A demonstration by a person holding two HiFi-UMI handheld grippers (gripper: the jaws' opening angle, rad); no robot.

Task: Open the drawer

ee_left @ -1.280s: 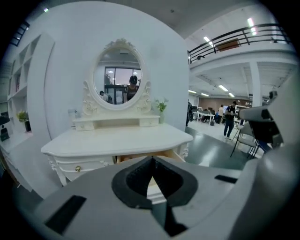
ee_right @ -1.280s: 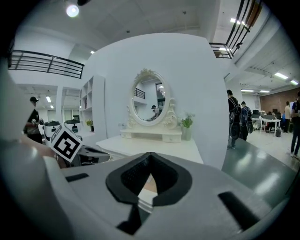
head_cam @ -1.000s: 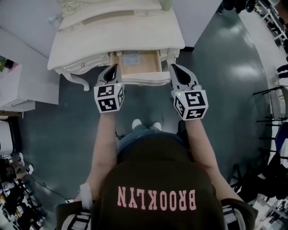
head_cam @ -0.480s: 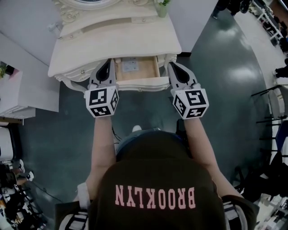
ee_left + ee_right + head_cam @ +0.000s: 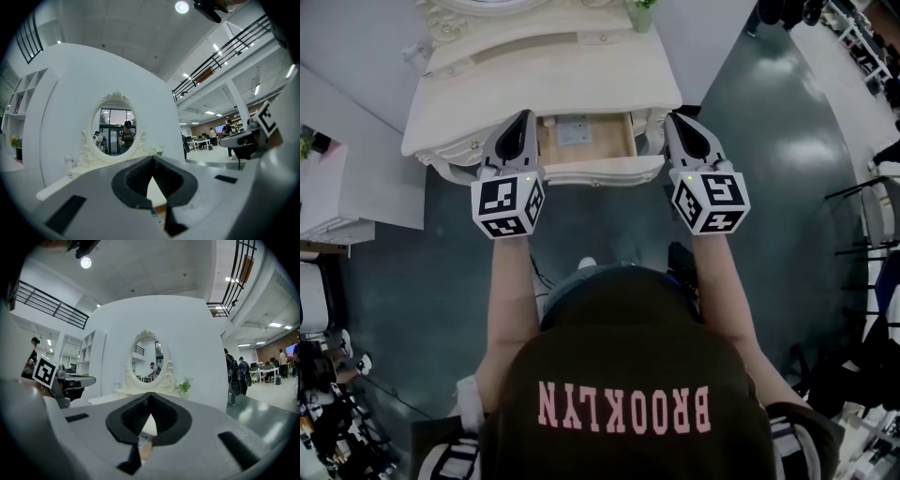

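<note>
We find the cream dressing table (image 5: 609, 84) at the top of the frame, its centre drawer (image 5: 600, 172) standing open. The drawer shows a bare wooden bottom with one white label (image 5: 575, 132) lying on it. The left gripper (image 5: 523, 117) and the right gripper (image 5: 675, 119) flank the drawer, one on each side, each with its jaws drawn to a point and aimed at the table. We cannot tell whether either touches the furniture. A small potted plant (image 5: 639, 11) stands at the table's rear. The dark floor (image 5: 750, 122) lies below.
</note>
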